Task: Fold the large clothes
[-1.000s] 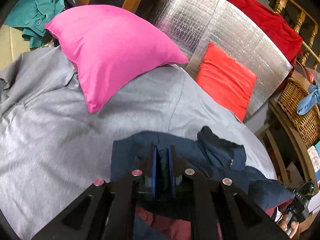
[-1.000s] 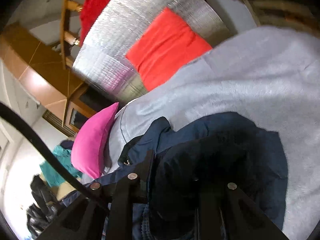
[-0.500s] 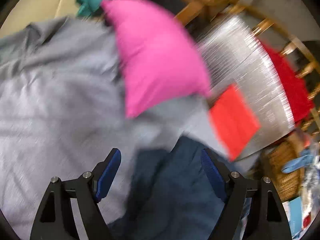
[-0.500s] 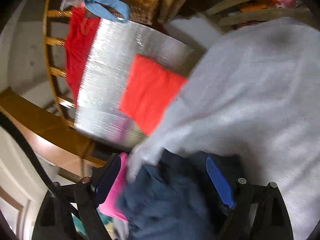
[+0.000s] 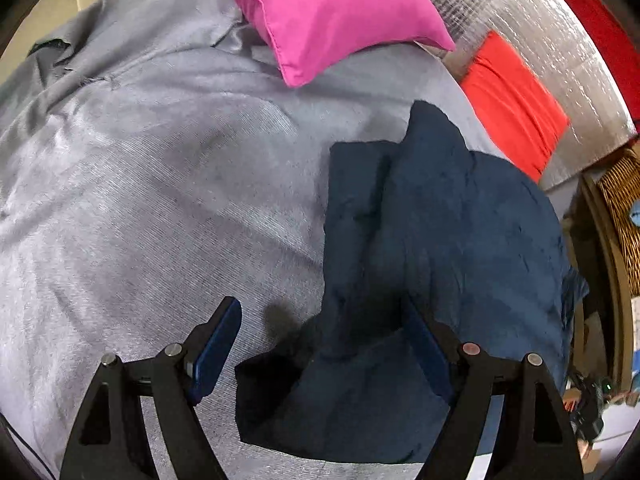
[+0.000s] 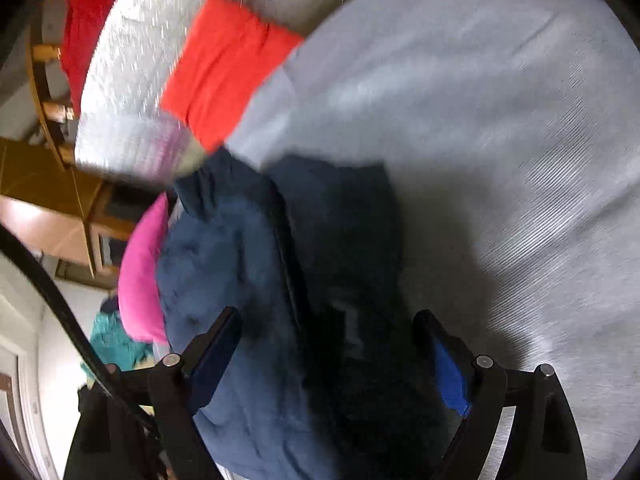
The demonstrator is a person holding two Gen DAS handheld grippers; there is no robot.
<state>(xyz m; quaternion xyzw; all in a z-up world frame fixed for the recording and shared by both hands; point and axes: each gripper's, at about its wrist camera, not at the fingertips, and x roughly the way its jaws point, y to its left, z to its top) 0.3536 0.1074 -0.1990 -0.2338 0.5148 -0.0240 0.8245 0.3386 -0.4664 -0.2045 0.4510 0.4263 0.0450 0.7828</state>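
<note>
On the grey-covered bed (image 5: 152,208), toward its right edge, lies the dark navy fleece garment (image 5: 440,240), roughly folded, its long axis running from the near edge toward the pink pillow (image 5: 332,12). It looks soft, limp and thick, fairly light; a hem corner would be the best hold. Left gripper (image 5: 320,344) and right gripper (image 6: 332,352) have jaws wide, just opened, gripping nothing, cloth lying loose between them.
</note>
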